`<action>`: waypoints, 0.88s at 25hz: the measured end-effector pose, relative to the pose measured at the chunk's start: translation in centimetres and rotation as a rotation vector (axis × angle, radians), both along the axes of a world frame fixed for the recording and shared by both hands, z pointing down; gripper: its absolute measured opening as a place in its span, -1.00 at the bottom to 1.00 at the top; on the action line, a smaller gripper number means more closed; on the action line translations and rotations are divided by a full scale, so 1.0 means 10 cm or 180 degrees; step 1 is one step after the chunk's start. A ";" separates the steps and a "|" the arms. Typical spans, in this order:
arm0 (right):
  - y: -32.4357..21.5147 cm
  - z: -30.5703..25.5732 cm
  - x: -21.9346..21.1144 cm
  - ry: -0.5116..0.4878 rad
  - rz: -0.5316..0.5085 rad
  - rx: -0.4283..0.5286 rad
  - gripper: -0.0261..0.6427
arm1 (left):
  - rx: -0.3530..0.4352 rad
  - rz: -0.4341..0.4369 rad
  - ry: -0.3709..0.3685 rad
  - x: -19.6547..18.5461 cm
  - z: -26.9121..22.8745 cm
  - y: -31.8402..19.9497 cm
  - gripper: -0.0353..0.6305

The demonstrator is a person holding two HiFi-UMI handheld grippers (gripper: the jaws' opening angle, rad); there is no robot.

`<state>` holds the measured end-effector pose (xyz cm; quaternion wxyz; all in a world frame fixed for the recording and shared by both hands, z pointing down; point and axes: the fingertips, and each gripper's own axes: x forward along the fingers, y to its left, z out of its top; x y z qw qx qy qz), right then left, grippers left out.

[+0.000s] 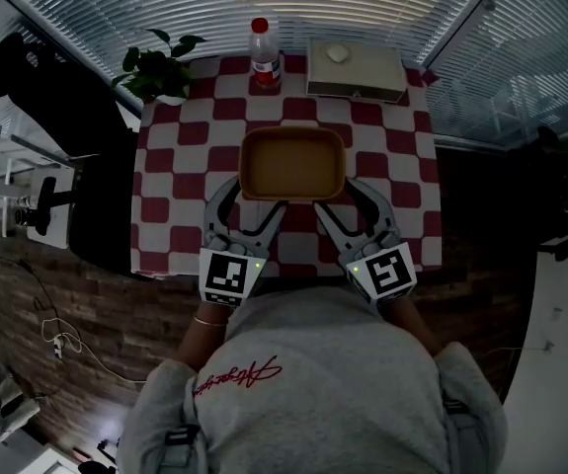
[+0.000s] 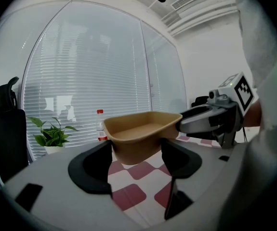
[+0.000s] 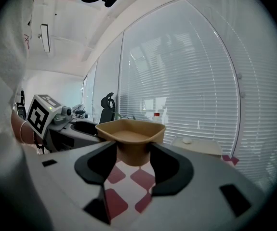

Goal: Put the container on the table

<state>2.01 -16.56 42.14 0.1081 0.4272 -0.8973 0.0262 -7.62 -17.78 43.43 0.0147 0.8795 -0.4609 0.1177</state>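
Near the left of the checked surface (image 1: 165,196), the left gripper (image 1: 257,197) has its jaws clenched on the near-left corner of the container (image 1: 292,162), held over the surface's middle. Right of it, the right gripper (image 1: 338,196) jaws grasp the near-right corner.

text: none legible | sweatshirt (image 1: 239,375): red script, unreadable | bottle (image 1: 265,55) label: unreadable
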 end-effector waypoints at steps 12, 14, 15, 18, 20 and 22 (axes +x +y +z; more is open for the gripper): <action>0.01 0.12 -0.05 0.0035 -0.0026 -0.0086 -0.26 | -0.0080 -0.0027 -0.0040 -0.05 0.12 0.02 0.09; 0.01 0.14 -0.06 0.0052 -0.0031 -0.0094 -0.26 | -0.0090 -0.0038 -0.0044 -0.07 0.13 0.02 0.09; 0.01 0.14 -0.07 0.0055 -0.0034 -0.0098 -0.26 | -0.0097 -0.0041 -0.0048 -0.07 0.14 0.02 0.09; 0.00 0.17 -0.07 0.0065 -0.0041 -0.0131 -0.26 | -0.0119 -0.0042 -0.0059 -0.07 0.17 0.01 0.09; 0.00 0.20 -0.07 0.0077 -0.0044 -0.0147 -0.26 | -0.0131 -0.0040 -0.0069 -0.08 0.19 0.01 0.09; 0.00 0.23 -0.07 0.0093 -0.0048 -0.0148 -0.26 | -0.0148 -0.0040 -0.0072 -0.08 0.22 0.01 0.09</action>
